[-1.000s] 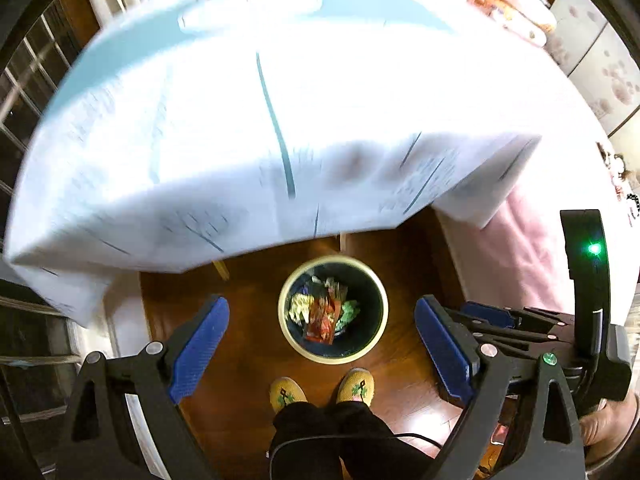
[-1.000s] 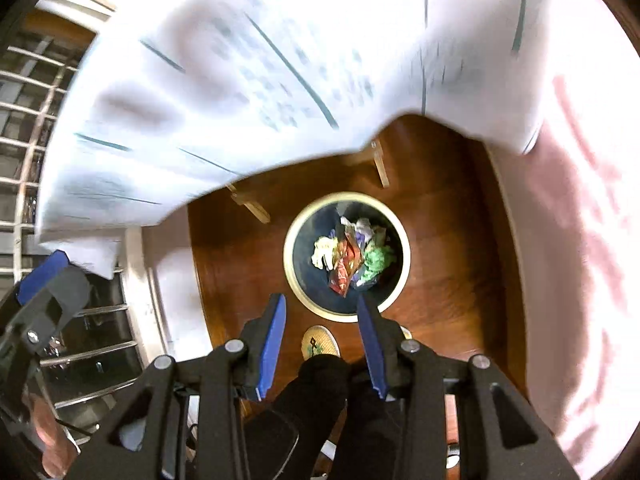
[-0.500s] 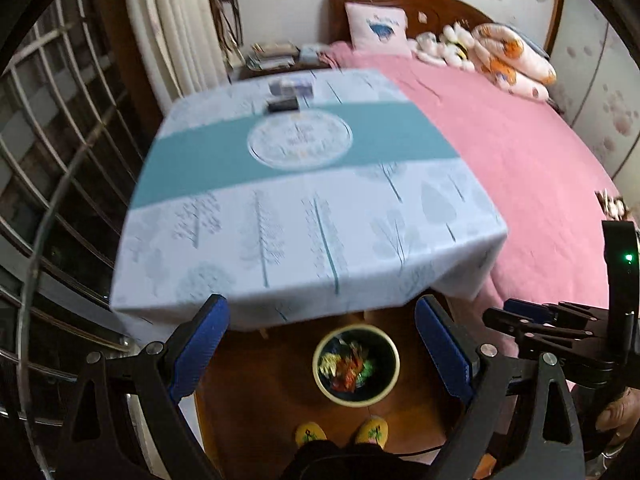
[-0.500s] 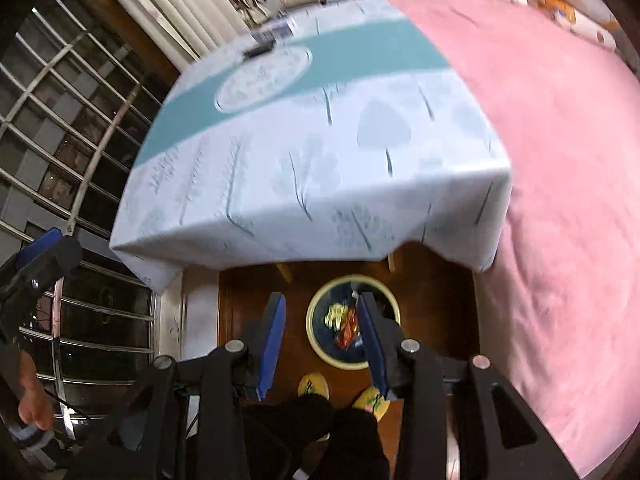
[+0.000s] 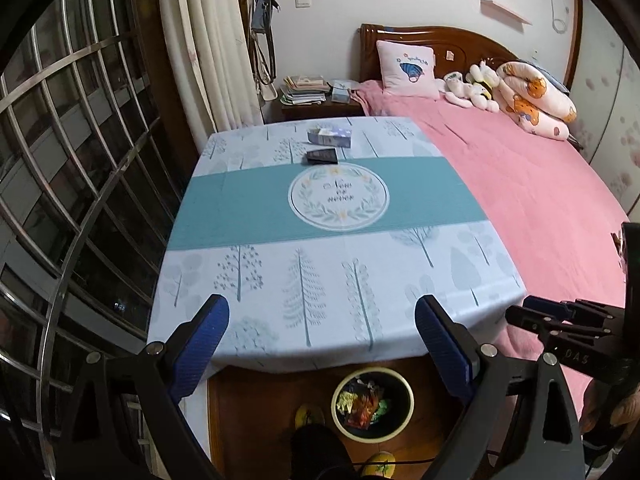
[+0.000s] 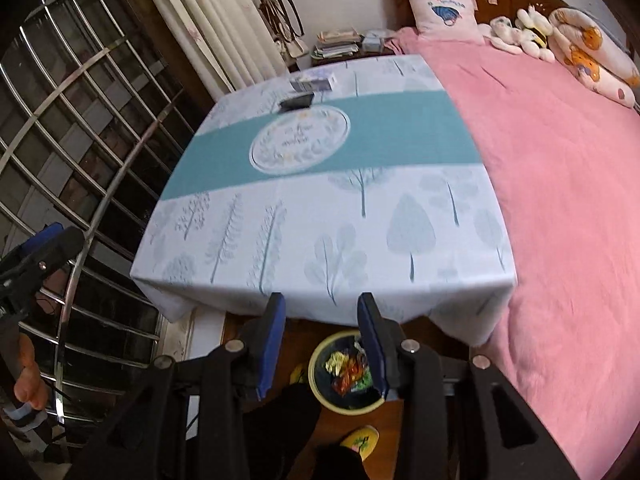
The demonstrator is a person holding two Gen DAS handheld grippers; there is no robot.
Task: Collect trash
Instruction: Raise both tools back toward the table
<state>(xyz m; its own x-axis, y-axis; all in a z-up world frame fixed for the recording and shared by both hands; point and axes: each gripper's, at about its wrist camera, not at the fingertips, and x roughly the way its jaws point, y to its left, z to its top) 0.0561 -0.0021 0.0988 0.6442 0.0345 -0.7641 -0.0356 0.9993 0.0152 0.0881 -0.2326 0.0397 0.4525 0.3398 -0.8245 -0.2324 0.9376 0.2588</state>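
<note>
A round trash bin with a cream rim stands on the wooden floor under the table's near edge and holds several crumpled colourful wrappers. The same bin shows low in the right wrist view. My left gripper hangs high above the near table edge, open wide with nothing between its blue pads. My right gripper is open more narrowly, also empty, above the bin. On the table's far side lie a small blue-and-white box and a dark flat object.
The table wears a pale tree-print cloth with a teal band. A pink bed borders its right side. A barred window runs along the left. The person's yellow slippers and dark trouser legs stand by the bin.
Both grippers have risen and tilted up. The view went from the bin under the cloth's edge to the whole tabletop and bed. Neither gripper's jaws changed.
</note>
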